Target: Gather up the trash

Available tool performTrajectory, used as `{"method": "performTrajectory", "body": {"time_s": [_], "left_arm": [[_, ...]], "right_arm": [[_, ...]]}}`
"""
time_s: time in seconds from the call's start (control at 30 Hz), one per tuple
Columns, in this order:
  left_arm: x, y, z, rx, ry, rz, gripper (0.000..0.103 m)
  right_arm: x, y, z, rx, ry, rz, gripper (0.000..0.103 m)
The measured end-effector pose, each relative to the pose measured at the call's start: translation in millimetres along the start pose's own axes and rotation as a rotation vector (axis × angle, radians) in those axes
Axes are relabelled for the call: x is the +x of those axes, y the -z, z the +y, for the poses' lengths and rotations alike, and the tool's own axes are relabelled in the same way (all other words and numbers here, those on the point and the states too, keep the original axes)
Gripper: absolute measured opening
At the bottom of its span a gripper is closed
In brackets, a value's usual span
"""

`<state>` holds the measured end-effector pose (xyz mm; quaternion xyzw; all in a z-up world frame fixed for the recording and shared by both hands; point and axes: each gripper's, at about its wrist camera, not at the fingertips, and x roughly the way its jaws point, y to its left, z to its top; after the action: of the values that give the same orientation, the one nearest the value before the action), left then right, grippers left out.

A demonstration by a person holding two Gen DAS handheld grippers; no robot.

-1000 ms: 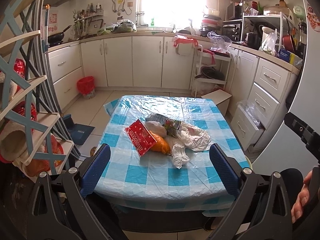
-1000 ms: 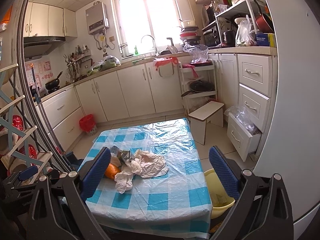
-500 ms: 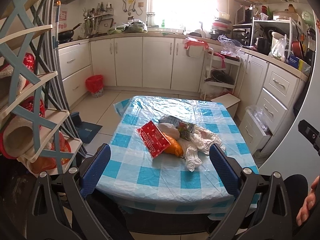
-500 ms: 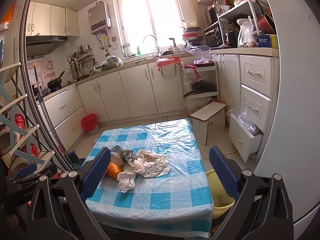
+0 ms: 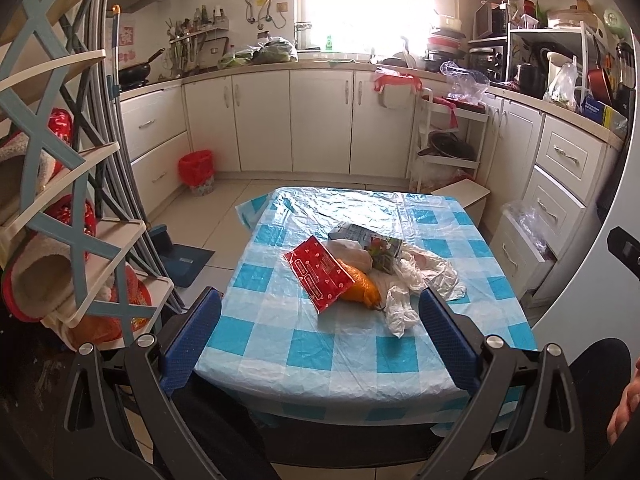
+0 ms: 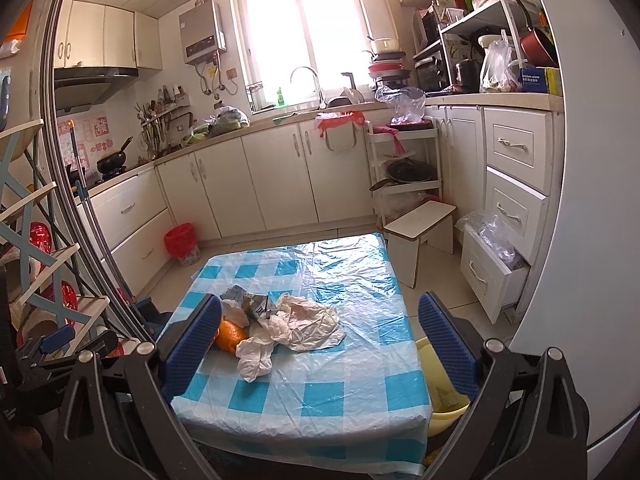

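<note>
Evidently nothing has been picked up yet: the left gripper and the right gripper both hang short of the table with their blue-padded jaws spread wide and nothing between them, a stance that suits sizing up the heap before committing to any one piece. The trash sits bunched together near the middle of the checked plastic cloth — a red wrapper leaning on an orange lump, which may be fruit or peel, a squashed printed carton behind them, and crumpled white plastic and paper trailing off to one side. Piled like this, the pieces touch and overlap, so lifting one will likely drag its neighbours; the loose white plastic, being limp, should crush easily between the pads but could slip out. A yellow basin stands on the floor just beside the table's edge on the right gripper's side, probably put there so scraps can be dropped straight off the table into it, while a red-lined bin waits well apart by the cabinets. With both tools spread and the heap between them, the nearest piece for the left is the wrapper, and for the right the white plastic.
</note>
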<state>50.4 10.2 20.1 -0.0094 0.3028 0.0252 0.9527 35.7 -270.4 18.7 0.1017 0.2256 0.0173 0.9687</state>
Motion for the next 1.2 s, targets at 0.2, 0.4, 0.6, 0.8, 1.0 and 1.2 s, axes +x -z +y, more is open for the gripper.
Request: {"method": "performTrajectory", "body": {"time_s": [0.2, 0.4, 0.6, 0.8, 1.0, 1.2], "left_arm": [[9.7, 2.0, 0.6, -0.003, 0.002, 0.021, 0.095], [24.6, 4.1, 9.8, -0.030, -0.002, 0.052, 0.095], [40.2, 6.2, 31.6, -0.092, -0.025, 0.085, 0.095], [52.4, 8.3, 40.4, -0.116, -0.034, 0.110, 0.095], [79.4, 12.1, 35.2, -0.102, 0.008, 0.162, 0.095], [148.6, 26.6, 5.2, 0.012, 0.024, 0.249, 0.095]], "right_arm": [[9.5, 3.0, 0.3, 0.001, -0.005, 0.023, 0.094], [18.0, 5.9, 1.4, -0.001, -0.011, 0.044, 0.094], [28.4, 10.0, 3.5, -0.006, -0.023, 0.073, 0.095], [41.8, 19.1, 7.9, -0.021, -0.043, 0.114, 0.095], [61.6, 34.0, 11.3, -0.032, -0.070, 0.188, 0.095], [74.1, 44.8, 11.7, -0.033, -0.081, 0.242, 0.094]]}}
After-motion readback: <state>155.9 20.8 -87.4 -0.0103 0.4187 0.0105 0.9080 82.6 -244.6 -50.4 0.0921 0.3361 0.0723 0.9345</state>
